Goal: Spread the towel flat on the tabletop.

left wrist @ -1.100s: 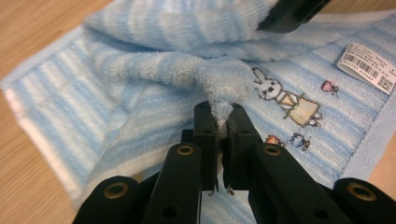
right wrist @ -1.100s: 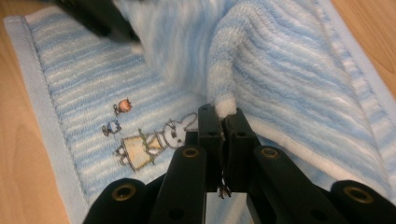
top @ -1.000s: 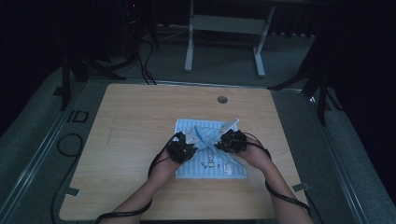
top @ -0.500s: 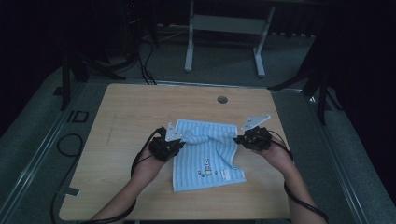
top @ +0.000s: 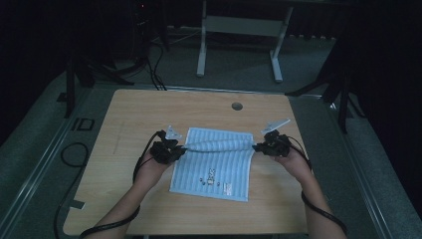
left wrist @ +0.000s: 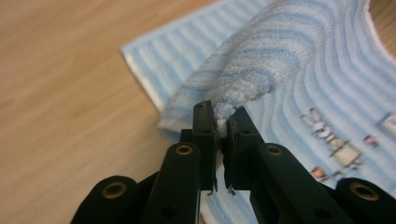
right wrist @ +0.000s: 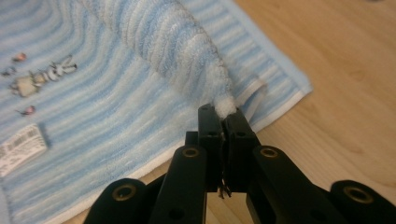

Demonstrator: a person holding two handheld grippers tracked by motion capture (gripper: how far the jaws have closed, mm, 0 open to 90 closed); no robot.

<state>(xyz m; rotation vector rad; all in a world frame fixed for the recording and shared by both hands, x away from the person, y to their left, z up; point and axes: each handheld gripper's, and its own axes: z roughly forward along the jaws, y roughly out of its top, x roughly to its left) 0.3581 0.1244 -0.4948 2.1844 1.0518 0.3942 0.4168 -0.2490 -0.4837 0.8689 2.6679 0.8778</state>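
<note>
Blue-and-white striped terry towel (top: 214,167) lies on the wooden tabletop (top: 129,119), between the two hands and slightly nearer the person's edge. Its far edge is lifted and stretched into a taut ridge running left to right across the tabletop; the flat part reaches from that ridge toward the person. Stripes run parallel to the ridge. Left claw (top: 180,149) is clamped on the left end of the ridge, right claw (top: 256,147) on the right end; the left claw's jaws have just been opening slightly, yet cloth is still pinched between them. High view gives the whole layout: both forearms, trailing cables, a round hole (top: 237,106) in the tabletop farther away. Left gripper view adds the bunched corner squeezed between the jaws of the left claw (left wrist: 223,122) and a small printed rabbit figure (left wrist: 322,131) on the cloth. Right gripper view shows the right claw (right wrist: 223,114) closed on a white tuft, plus a sewn label (right wrist: 22,149) and the white hem.
</note>
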